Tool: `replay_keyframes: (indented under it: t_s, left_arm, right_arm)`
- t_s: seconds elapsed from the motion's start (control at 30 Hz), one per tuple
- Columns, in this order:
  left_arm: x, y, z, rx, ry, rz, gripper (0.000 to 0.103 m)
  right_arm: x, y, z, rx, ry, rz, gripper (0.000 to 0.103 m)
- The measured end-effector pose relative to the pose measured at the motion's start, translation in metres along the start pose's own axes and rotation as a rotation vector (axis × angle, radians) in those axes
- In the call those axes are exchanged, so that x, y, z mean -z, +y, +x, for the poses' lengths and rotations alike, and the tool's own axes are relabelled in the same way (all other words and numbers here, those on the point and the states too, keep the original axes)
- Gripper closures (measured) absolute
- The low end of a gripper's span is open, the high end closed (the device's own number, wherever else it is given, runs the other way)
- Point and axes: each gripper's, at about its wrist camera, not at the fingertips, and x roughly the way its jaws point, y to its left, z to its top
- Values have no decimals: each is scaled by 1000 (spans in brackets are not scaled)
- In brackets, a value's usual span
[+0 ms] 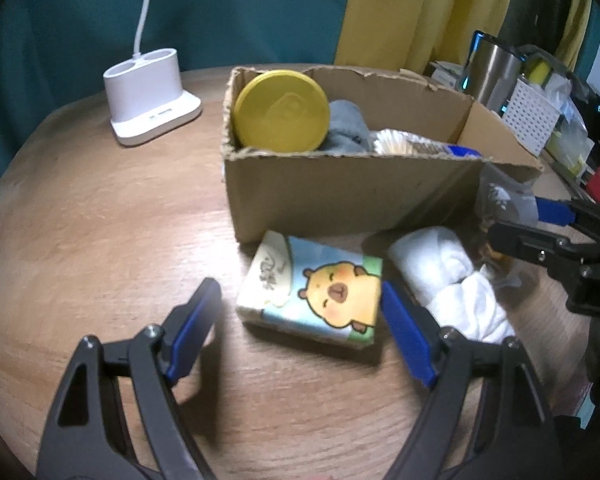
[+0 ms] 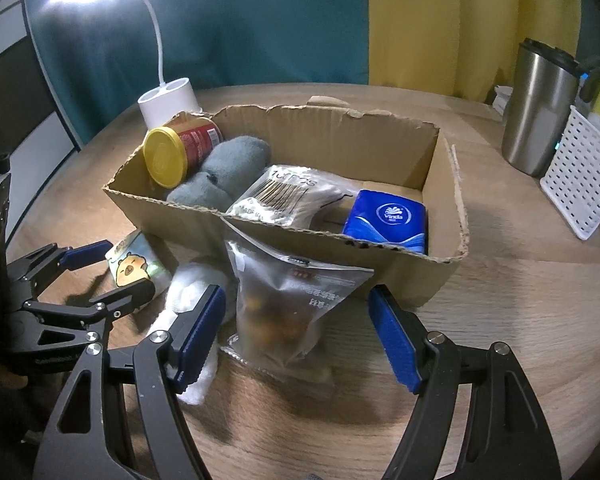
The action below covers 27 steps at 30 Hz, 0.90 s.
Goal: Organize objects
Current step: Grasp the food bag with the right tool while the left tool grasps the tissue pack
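Left gripper (image 1: 300,312) released, fingers straddling the tissue pack (image 1: 310,294) without touching; right gripper (image 2: 294,320) likewise wide around the snack bag (image 2: 290,312). Both lie on the counter (image 1: 100,220) just before the box (image 2: 340,264), a white cloth (image 1: 452,280) between them. Risk: close quarters, so a finger may snag the cloth or the grippers collide.

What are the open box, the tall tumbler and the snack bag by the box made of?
Box: plain brown corrugated cardboard, matte; the torn top edges show it.
Tumbler: looks like brushed stainless steel with a soft sheen, and a dark lid, probably plastic.
Snack bag: frosted, semi-clear plastic film, crinkled; brownish contents show through.
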Motion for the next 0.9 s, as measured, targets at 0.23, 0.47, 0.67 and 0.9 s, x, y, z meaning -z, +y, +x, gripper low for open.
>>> replay_keyframes:
  t_s: [0.23,0.47,0.67,0.9]
  left_arm:
    - [-2,-5,4,12,6,30,21]
    - [-1,-10,4,16,-6,41,33]
    - [-1,-12,-2,41,-10,14,33]
    - [-5,-14,-19,44,-40,-4,33]
  right_arm:
    - [0,3,5,-18,19,-14,38]
    - [1,1,4,-24,14,-7,54]
    - [0,-2,-3,-37,-5,-3,57]
    - [1,-6,-15,-42,-31,-5,58]
